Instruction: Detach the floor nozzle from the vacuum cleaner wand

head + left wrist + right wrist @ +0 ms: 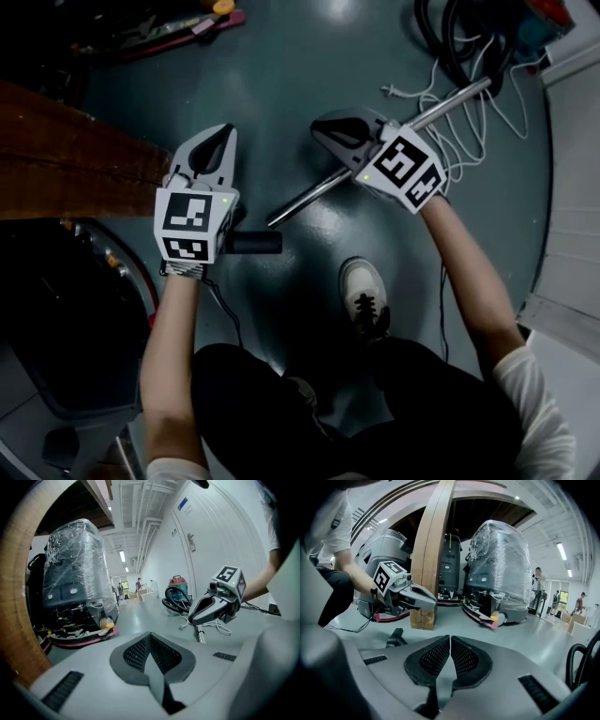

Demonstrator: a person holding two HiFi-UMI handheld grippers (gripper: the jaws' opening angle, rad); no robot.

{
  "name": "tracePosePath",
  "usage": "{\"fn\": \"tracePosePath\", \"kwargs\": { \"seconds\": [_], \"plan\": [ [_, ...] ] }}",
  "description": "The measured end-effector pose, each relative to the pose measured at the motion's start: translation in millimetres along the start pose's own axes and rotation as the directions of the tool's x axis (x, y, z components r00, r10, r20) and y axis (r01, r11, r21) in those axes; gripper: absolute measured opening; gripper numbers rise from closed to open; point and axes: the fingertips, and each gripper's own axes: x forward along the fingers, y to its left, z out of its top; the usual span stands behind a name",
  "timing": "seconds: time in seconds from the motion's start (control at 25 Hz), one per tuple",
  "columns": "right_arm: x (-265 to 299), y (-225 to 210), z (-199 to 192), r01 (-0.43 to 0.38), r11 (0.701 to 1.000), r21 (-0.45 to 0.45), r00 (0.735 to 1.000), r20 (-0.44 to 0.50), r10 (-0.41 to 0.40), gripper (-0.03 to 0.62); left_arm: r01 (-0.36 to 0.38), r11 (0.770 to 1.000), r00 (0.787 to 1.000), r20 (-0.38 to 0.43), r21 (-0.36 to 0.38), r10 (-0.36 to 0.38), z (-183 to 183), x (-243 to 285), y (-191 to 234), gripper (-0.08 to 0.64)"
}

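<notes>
A metal wand (309,195) lies slantwise on the grey floor, running up to the right toward the cords. A short black nozzle piece (253,242) lies apart from the wand's lower end, just below my left hand; it also shows as a dark nozzle piece (395,637) on the floor. My left gripper (223,133) hangs above the floor to the left of the wand, shut with nothing between its jaws. My right gripper (323,127) hovers over the wand's middle, also shut and empty. Each gripper shows in the other's view: right gripper (194,617), left gripper (432,603).
A wooden board (66,159) stands at the left. Black hoses (459,37) and a white cord (469,141) lie at the top right beside a red vacuum cleaner (178,585). A plastic-wrapped machine (75,583) stands beyond. The person's shoe (364,295) rests near the wand's lower end.
</notes>
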Motion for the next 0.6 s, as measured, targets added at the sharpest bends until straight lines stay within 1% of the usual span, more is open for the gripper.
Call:
{"fn": "tracePosePath", "kwargs": {
  "seconds": [0.08, 0.2, 0.24, 0.32, 0.48, 0.6],
  "plan": [
    [-3, -3, 11, 0.027, 1.0, -0.001, 0.999, 0.018, -0.027, 0.032, -0.015, 1.0, 1.0, 0.023, 0.021, 0.015, 10, -4, 4, 0.002],
    [-8, -8, 29, 0.062, 0.998, -0.007, 0.996, 0.062, -0.062, 0.031, -0.053, 0.995, 0.998, 0.042, 0.09, 0.05, 21, -11, 10, 0.002],
    [-10, -10, 36, 0.071, 0.997, -0.01, 0.994, 0.082, -0.07, 0.031, -0.063, 0.993, 0.997, 0.05, 0.103, 0.058, 26, -13, 12, 0.002],
    [-14, -13, 51, 0.089, 0.996, -0.016, 0.989, 0.121, -0.086, 0.031, -0.079, 0.991, 0.995, 0.074, 0.109, 0.072, 37, -17, 16, 0.002],
    [-21, -15, 82, 0.113, 0.993, -0.026, 0.976, 0.188, -0.107, 0.029, -0.118, 0.989, 0.985, 0.138, 0.095, 0.104, 63, -30, 24, 0.002],
    [-26, -14, 101, 0.129, 0.991, -0.042, 0.968, 0.221, -0.117, 0.029, -0.149, 0.983, 0.978, 0.161, 0.11, 0.13, 78, -37, 28, 0.002]
  ]
}}
